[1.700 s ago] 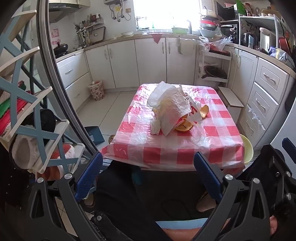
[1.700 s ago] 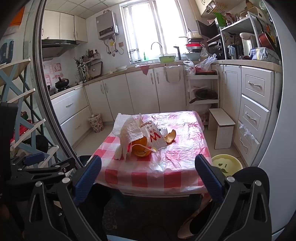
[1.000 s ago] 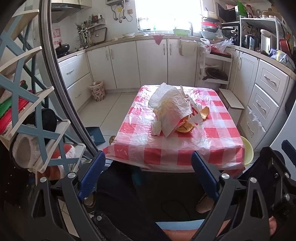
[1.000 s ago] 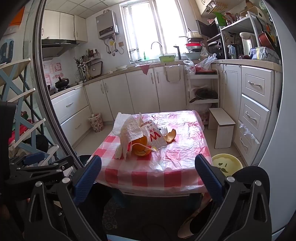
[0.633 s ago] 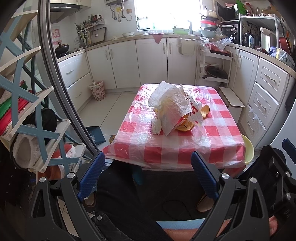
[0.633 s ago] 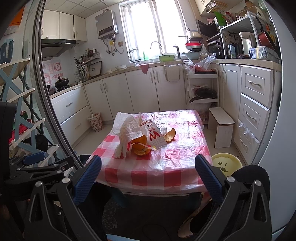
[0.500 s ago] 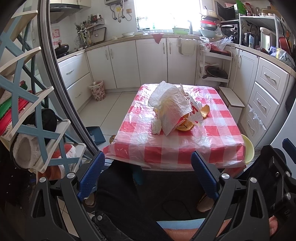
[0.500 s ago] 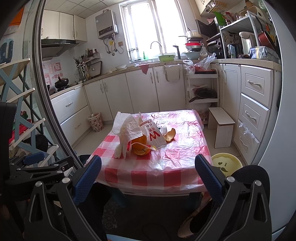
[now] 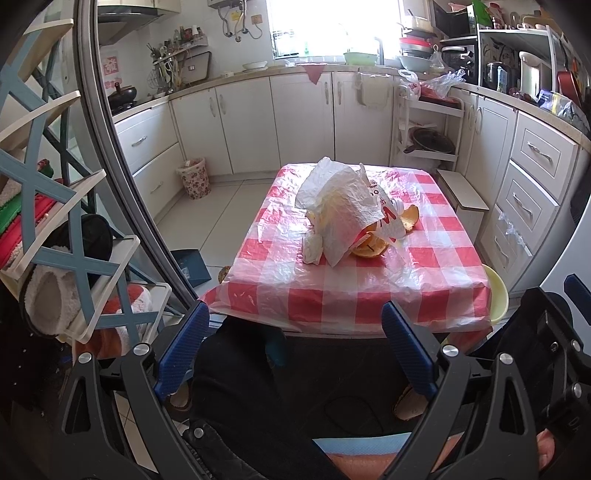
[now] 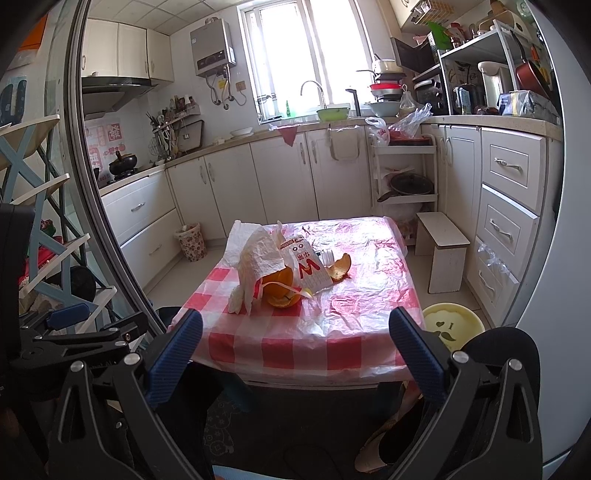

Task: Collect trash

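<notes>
— We get strong daylight from the window (image 10: 295, 59); the panes are blown out white in both views.

— Below the window, we see glare on the plastic tablecloth (image 10: 354, 273). Focus is sharp there. Away from the window, straight lines bow and the frame corners go black.

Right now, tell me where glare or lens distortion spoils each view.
Left wrist view: the window is blown out white, and fisheye bends the door frame. Right wrist view: sunlight glares off the plastic tablecloth; the window is overexposed too.
</notes>
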Motion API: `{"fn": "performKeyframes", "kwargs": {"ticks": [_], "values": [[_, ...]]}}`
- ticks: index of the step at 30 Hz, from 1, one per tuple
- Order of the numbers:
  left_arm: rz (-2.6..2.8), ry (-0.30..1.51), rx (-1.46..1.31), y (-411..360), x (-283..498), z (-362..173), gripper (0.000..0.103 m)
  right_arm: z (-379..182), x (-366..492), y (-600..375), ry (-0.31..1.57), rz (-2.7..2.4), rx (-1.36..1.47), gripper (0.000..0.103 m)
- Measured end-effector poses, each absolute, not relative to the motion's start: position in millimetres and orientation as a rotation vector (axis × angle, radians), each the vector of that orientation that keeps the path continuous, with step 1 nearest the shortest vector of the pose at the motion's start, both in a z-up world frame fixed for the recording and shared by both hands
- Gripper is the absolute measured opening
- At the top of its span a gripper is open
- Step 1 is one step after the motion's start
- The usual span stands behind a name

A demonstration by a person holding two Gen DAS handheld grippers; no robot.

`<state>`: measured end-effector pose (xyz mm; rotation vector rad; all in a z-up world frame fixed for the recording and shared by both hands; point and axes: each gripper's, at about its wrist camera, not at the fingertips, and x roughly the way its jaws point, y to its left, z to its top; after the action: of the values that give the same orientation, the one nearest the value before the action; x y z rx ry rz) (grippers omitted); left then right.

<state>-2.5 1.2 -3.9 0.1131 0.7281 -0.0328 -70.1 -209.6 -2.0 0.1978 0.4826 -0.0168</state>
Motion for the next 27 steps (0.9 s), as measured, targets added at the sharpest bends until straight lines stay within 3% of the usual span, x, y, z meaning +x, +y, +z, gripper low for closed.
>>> {"fn": "performKeyframes", "kwargs": {"ticks": [27], "values": [[-0.018, 0.756, 0.086, 11.5, 19.2, -13.3, 0.092, -7.0, -49.2, -204.6, 0.482, -0.004, 0.190, 0.097]]}}
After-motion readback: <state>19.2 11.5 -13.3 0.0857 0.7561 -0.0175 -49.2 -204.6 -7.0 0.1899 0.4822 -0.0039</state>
